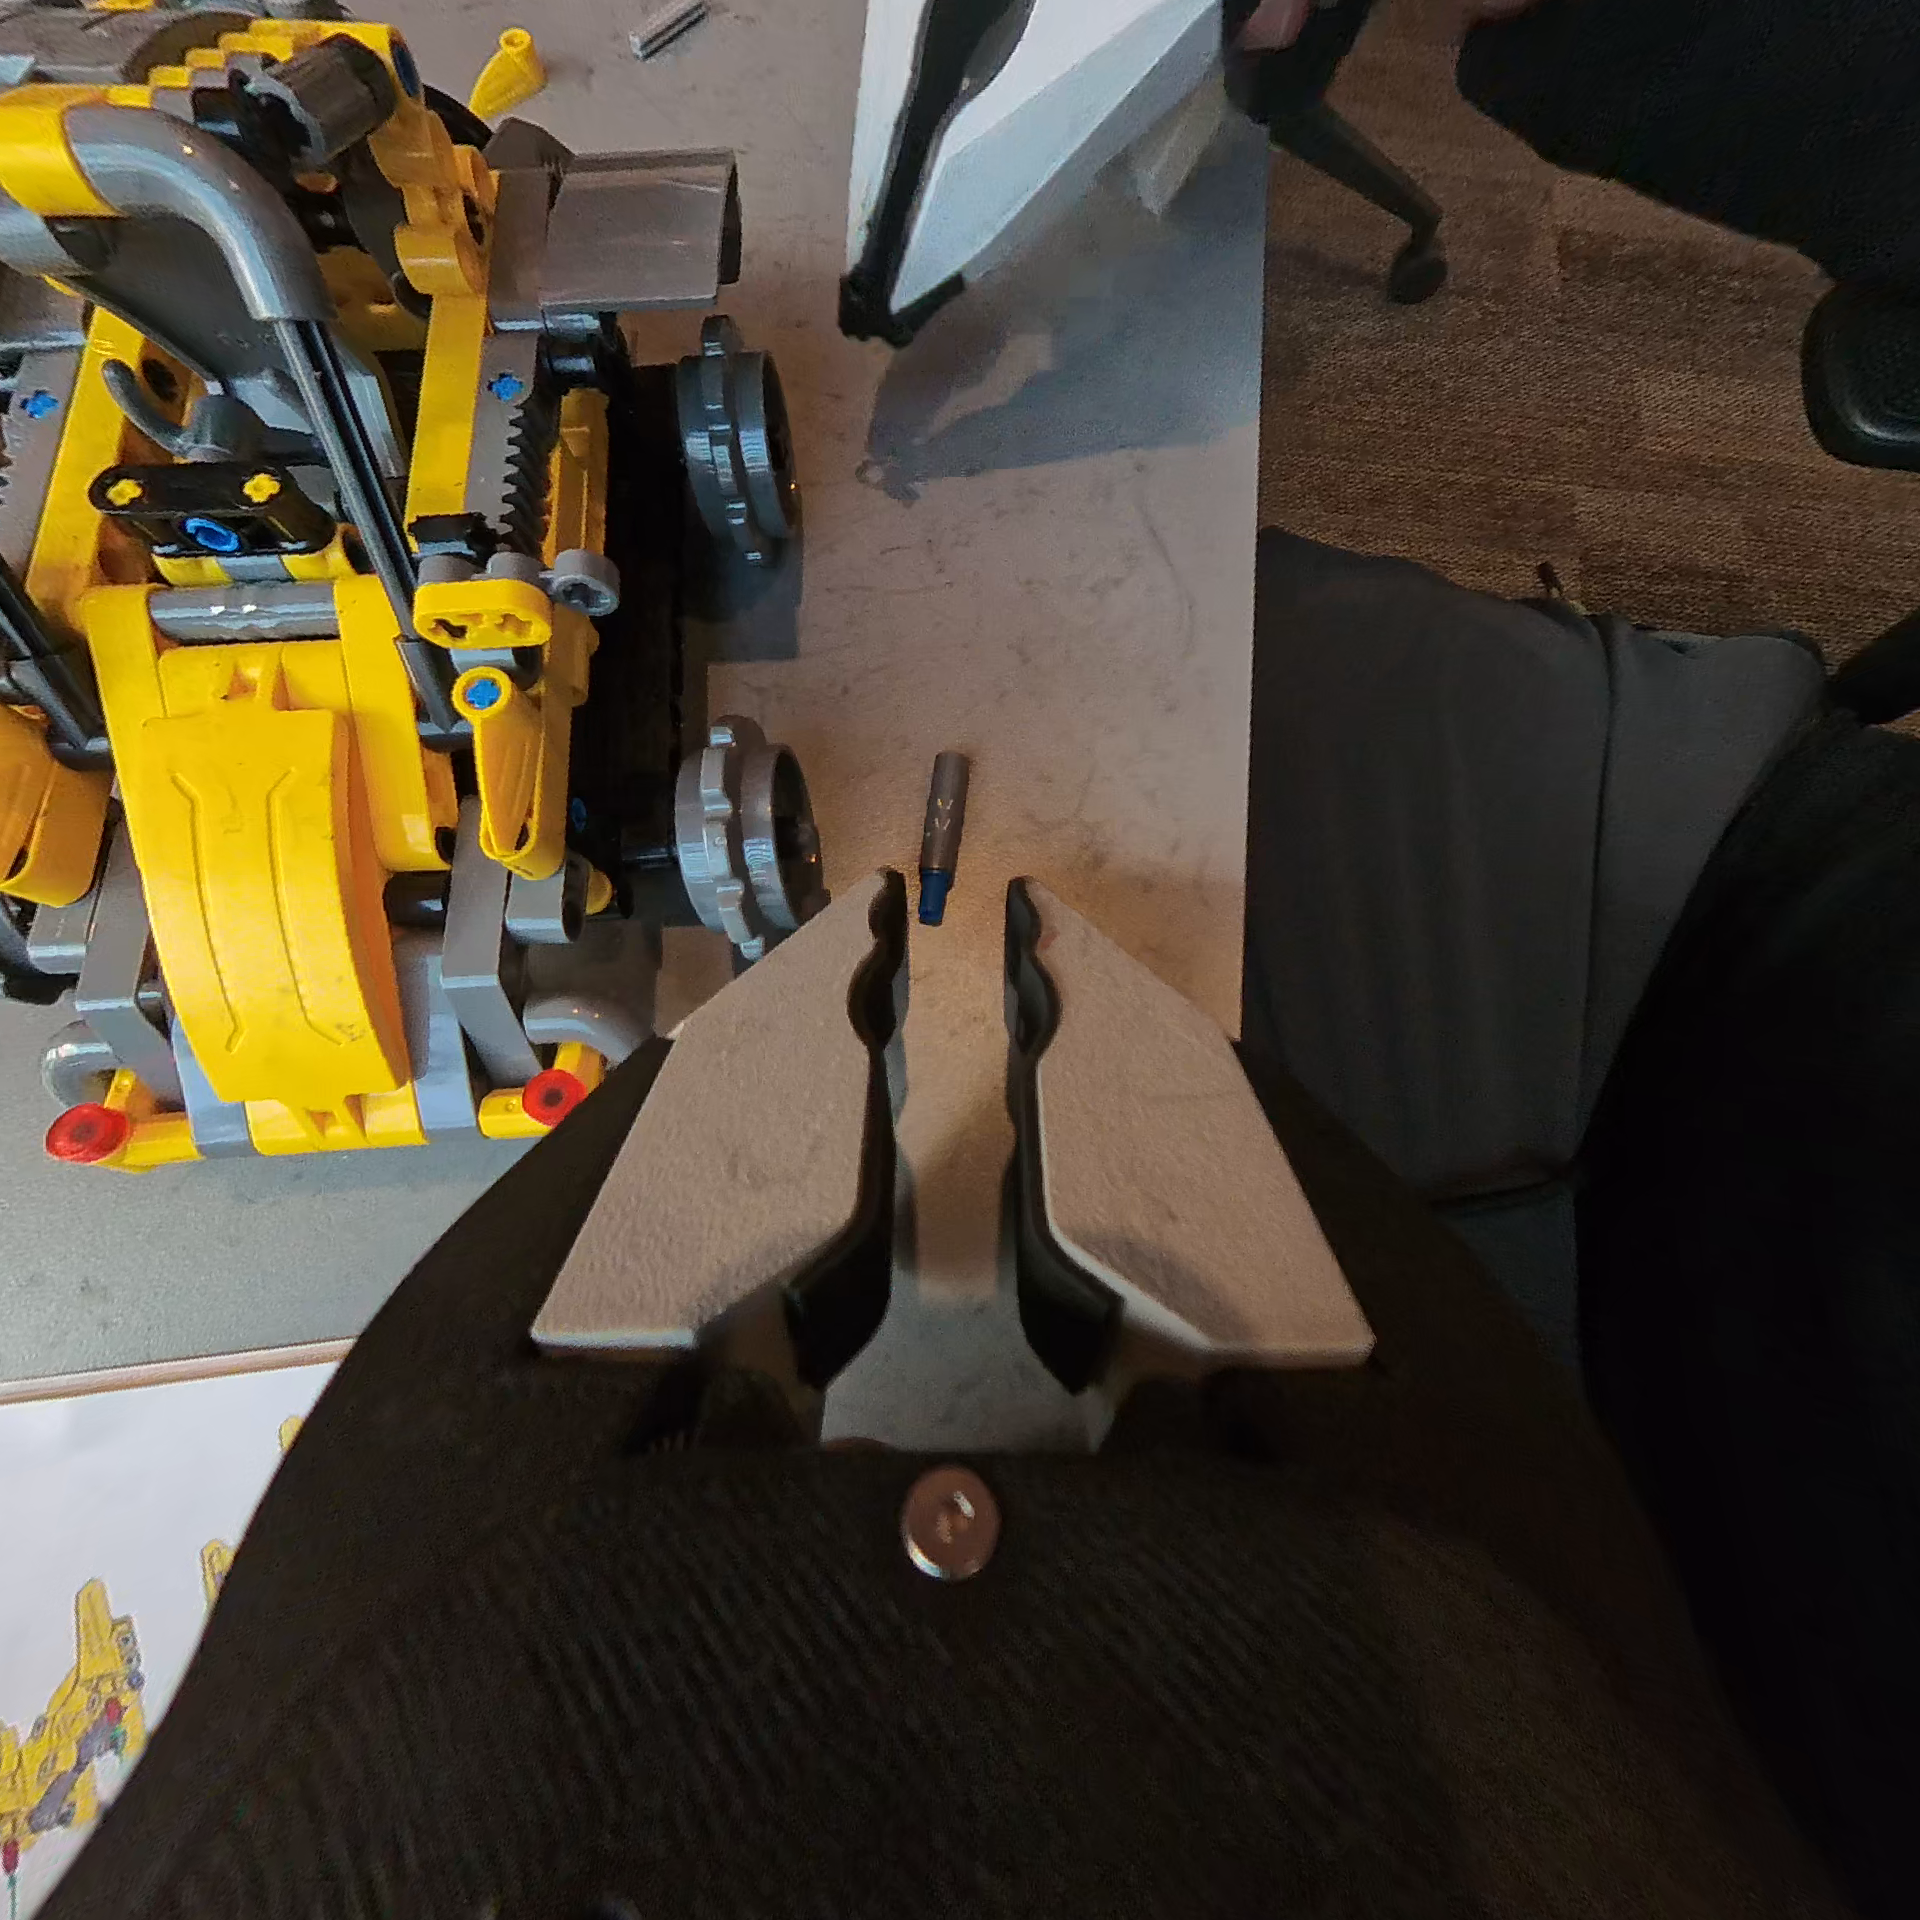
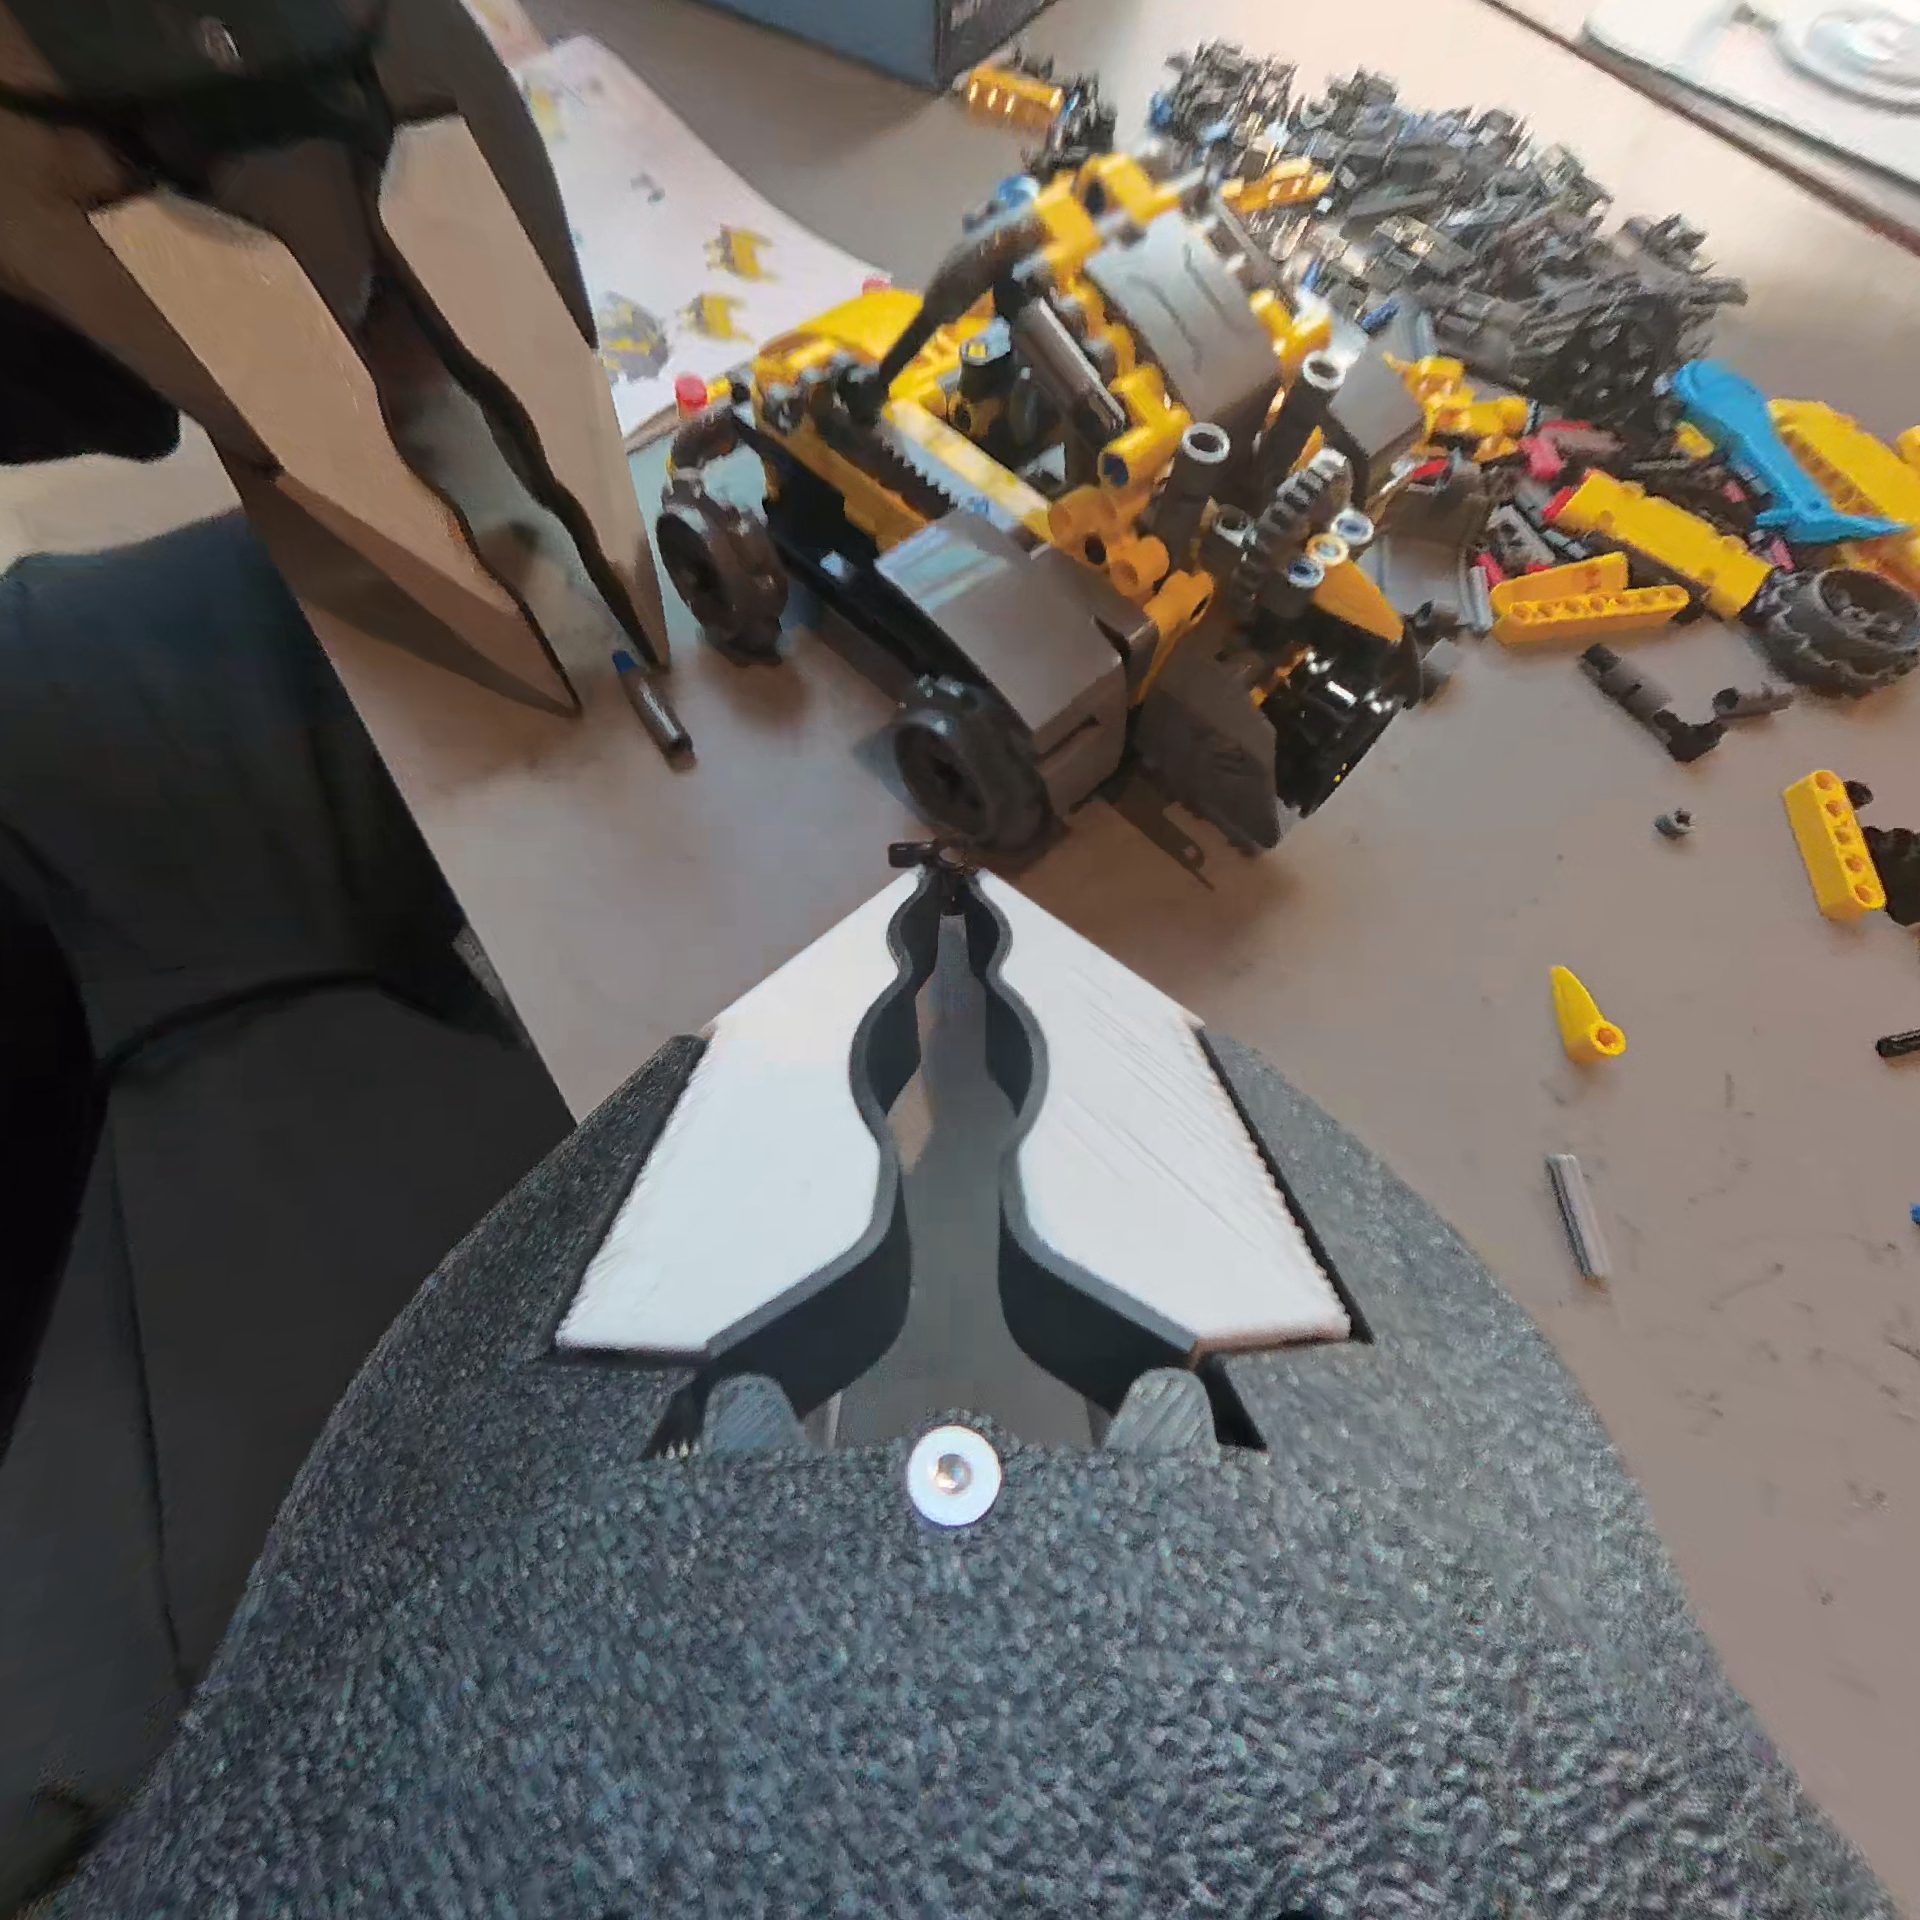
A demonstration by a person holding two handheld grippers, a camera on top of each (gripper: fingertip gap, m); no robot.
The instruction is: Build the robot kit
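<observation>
My left gripper [image 1: 954, 891] is open just above the table, its tips on either side of the blue end of a small grey pin [image 1: 943, 831] that lies flat; it holds nothing. The same gripper [image 2: 613, 681] and pin [image 2: 652, 707] show at the upper left of the right wrist view. My right gripper [image 2: 943, 881] is shut on a small black connector piece [image 2: 928, 860], held above the table in front of a yellow and grey brick-built vehicle [image 2: 1060, 540]. That vehicle [image 1: 312, 644] stands left of my left gripper.
A heap of loose black, yellow and blue bricks [image 2: 1558, 312] lies behind and right of the vehicle. A yellow cone [image 2: 1584, 1016], a grey axle [image 2: 1579, 1216] and a yellow beam [image 2: 1834, 857] lie at the right. An instruction booklet [image 1: 94, 1610] lies near the left. The table edge [image 1: 1252, 727] runs by a dark chair. The grippers' ends are close to 11 cm from one another. To reach the yellow cone [image 2: 1584, 1016] in a straight line is about 15 cm for my right fingers, about 25 cm for my left. Seen from the left wrist view [image 1: 508, 60] as well.
</observation>
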